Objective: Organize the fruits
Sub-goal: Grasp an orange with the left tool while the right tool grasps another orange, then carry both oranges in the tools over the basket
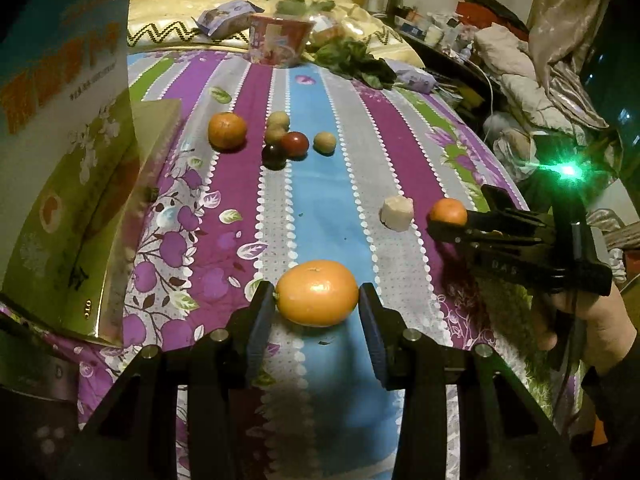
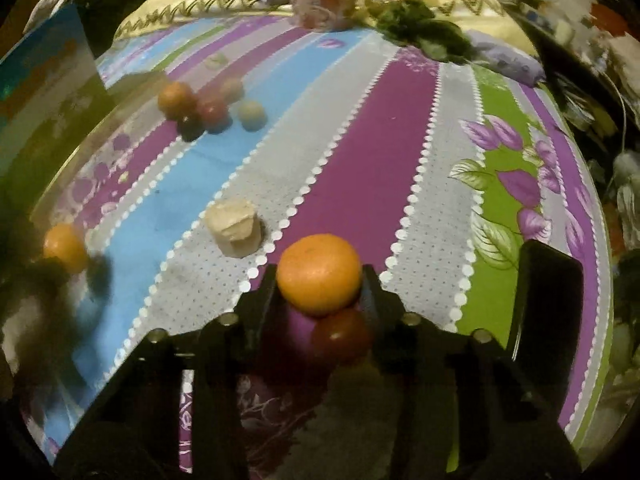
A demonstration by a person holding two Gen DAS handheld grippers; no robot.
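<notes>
From the left wrist we see our left gripper [image 1: 316,300] with its black jaws apart, flanking a smooth, glossy oval orange [image 1: 317,293] that lies on the striped, floral bedsheet [image 1: 224,92]; the left finger touches the peel, the right stands just beside it. Farther up sits a cluster: a dimpled tangerine [image 1: 227,131], two dark red round fruits and small tan ones. A pale, rough chunk [image 1: 397,213] lies near our right gripper [image 1: 446,220], clamped on a small mandarin [image 1: 449,211]. From the right wrist, that mandarin [image 2: 319,274] fills the jaws, and only here a reddish round fruit [image 2: 342,334] shows just beneath it.
</notes>
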